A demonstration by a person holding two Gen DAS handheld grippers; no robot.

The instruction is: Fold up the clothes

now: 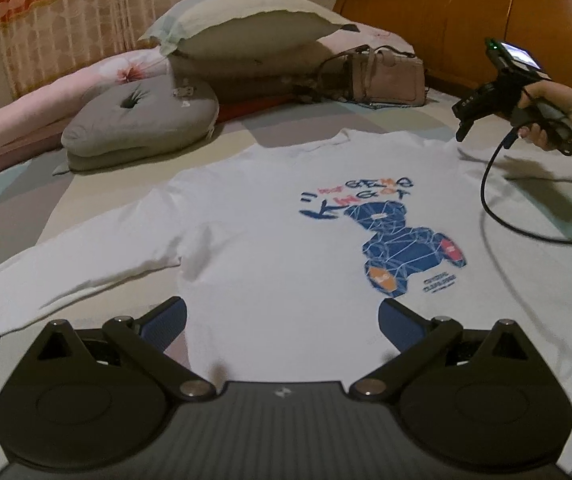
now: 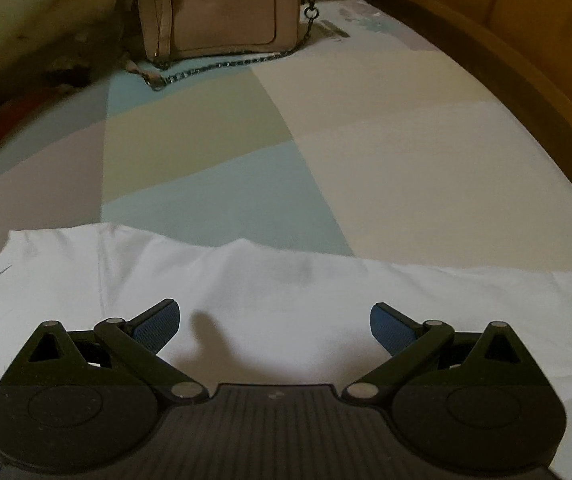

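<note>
A white long-sleeved shirt (image 1: 278, 240) with a blue bear print (image 1: 402, 248) lies spread flat on the bed, one sleeve reaching out to the left. My left gripper (image 1: 282, 320) hovers open over the shirt's lower body, nothing between its blue pads. At the right, a hand holds my right gripper (image 1: 470, 116) above the shirt's shoulder. In the right wrist view that gripper (image 2: 274, 326) is open above the white shirt (image 2: 278, 292) near its upper edge, holding nothing.
A pink handbag (image 2: 222, 8) with a chain strap sits at the head of the bed. A grey cushion (image 1: 142, 120) and pillows (image 1: 242, 20) lie at the back left. The wooden headboard (image 1: 486, 12) runs along the right. A black cable (image 1: 502, 208) trails over the patchwork sheet (image 2: 326, 152).
</note>
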